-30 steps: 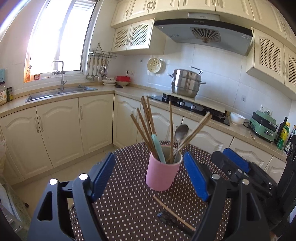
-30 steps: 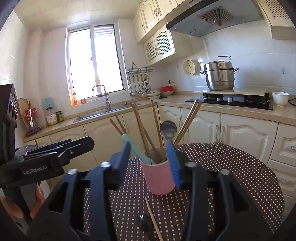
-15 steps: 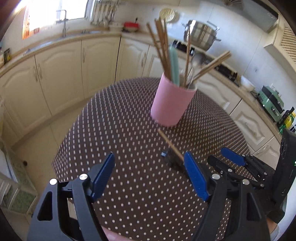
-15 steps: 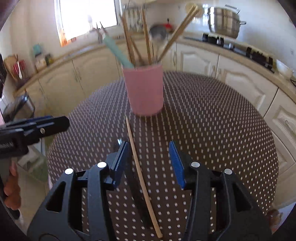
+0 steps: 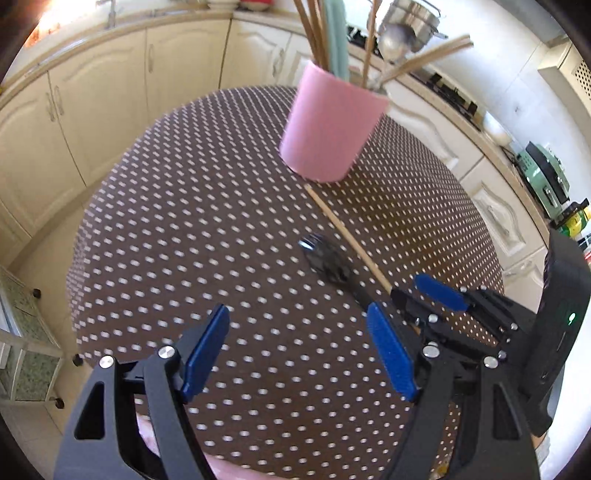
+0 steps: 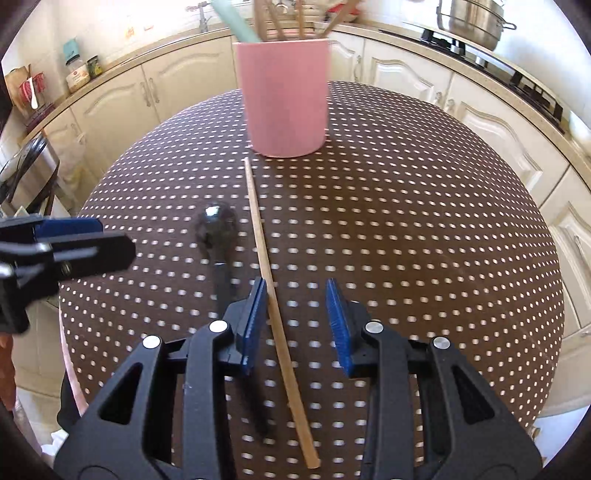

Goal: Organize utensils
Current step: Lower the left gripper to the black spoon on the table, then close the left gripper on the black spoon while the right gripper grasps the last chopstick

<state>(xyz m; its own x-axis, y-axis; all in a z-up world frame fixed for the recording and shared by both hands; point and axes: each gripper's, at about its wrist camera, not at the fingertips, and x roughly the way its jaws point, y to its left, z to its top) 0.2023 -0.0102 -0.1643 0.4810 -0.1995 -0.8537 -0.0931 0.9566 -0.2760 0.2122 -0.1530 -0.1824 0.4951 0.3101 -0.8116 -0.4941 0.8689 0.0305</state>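
A pink utensil cup (image 5: 332,129) (image 6: 284,99) holding several chopsticks, a metal spoon and a pale green handle stands on the round dotted table (image 5: 184,221) (image 6: 406,221). A single wooden chopstick (image 6: 269,273) (image 5: 347,236) and a dark spoon (image 6: 218,232) (image 5: 328,258) lie in front of the cup. My right gripper (image 6: 297,321) is open, low over the table, straddling the chopstick, whose shaft runs next to the left finger. My left gripper (image 5: 299,354) is open and empty, above the table left of the spoon.
Cream kitchen cabinets (image 5: 92,92) and a counter curve around behind the table. A steel pot (image 6: 472,18) sits on the stove at the back right. The left gripper shows at the left edge of the right wrist view (image 6: 66,243).
Both grippers have tilted down and dropped toward the table. The right gripper has come lower over the lying chopstick. The cup now looks closer and higher in both views.
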